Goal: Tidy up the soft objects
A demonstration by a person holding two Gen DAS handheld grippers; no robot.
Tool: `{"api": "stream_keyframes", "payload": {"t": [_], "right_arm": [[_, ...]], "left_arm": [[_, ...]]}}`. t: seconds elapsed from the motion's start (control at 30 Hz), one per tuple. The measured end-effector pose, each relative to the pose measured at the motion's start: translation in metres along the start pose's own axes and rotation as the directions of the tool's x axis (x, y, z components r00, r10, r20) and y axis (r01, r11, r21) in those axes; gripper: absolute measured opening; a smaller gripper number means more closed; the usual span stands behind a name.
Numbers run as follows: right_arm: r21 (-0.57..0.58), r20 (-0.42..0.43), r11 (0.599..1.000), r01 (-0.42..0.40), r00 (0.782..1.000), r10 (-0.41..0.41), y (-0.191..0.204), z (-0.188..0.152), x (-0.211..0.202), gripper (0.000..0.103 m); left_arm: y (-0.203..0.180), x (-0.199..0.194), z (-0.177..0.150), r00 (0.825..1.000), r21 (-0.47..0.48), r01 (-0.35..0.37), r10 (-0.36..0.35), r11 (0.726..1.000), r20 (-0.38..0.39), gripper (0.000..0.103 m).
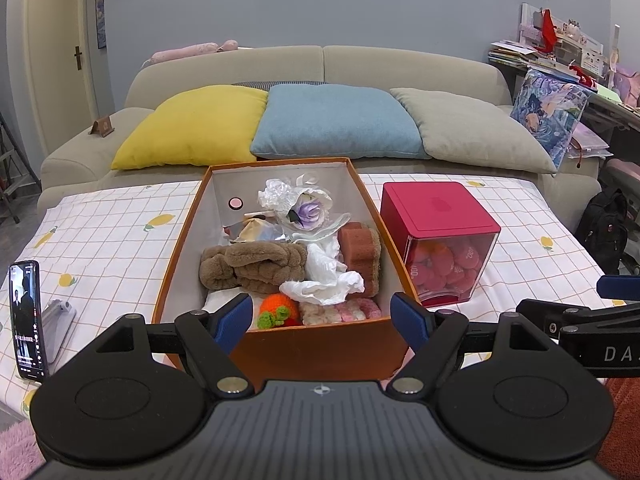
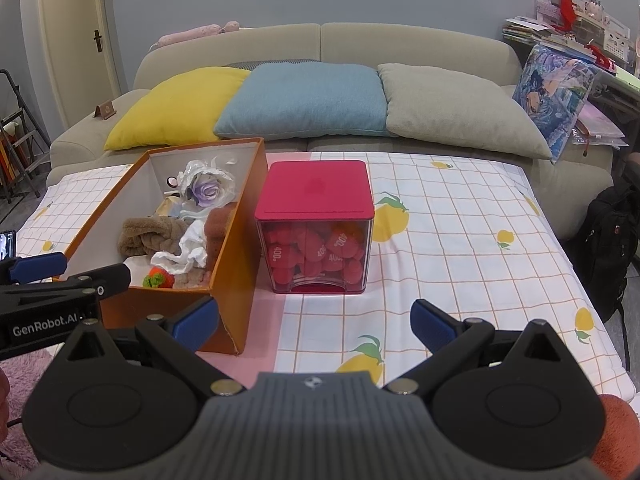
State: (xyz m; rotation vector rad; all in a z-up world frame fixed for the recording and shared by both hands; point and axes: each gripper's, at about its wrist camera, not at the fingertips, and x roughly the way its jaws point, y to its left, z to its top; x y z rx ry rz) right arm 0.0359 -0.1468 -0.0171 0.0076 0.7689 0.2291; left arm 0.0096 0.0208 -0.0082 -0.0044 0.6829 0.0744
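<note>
Two hand-held grippers, left point(image 1: 322, 314) and right point(image 2: 314, 320), both agape, one orange box point(image 1: 320, 344), three cushions

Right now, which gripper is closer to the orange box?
Left. The left gripper hangs over the orange box's near wall; the right gripper sits beside it, facing the red container.

Stood against a grey-blue wall point(image 1: 320, 4): beige sofa point(image 1: 400, 64) with yellow, blue, grey cushions; cream door point(image 1: 60, 52) at left.
</note>
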Motion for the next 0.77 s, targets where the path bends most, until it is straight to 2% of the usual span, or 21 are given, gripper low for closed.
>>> {"api": "stream_keyframes", "payload": {"t": [0.77], "right_arm": [[-0.006, -0.014, 1.000, -0.009, 1.000, 0.009, -0.0012, -0.0015, 0.0021, 0.100]], "left_arm": [[0.0008, 0.0000, -0.0005, 1.000, -0.001, -0.002, 0.002, 1.000, 0.003, 0.092]]}}
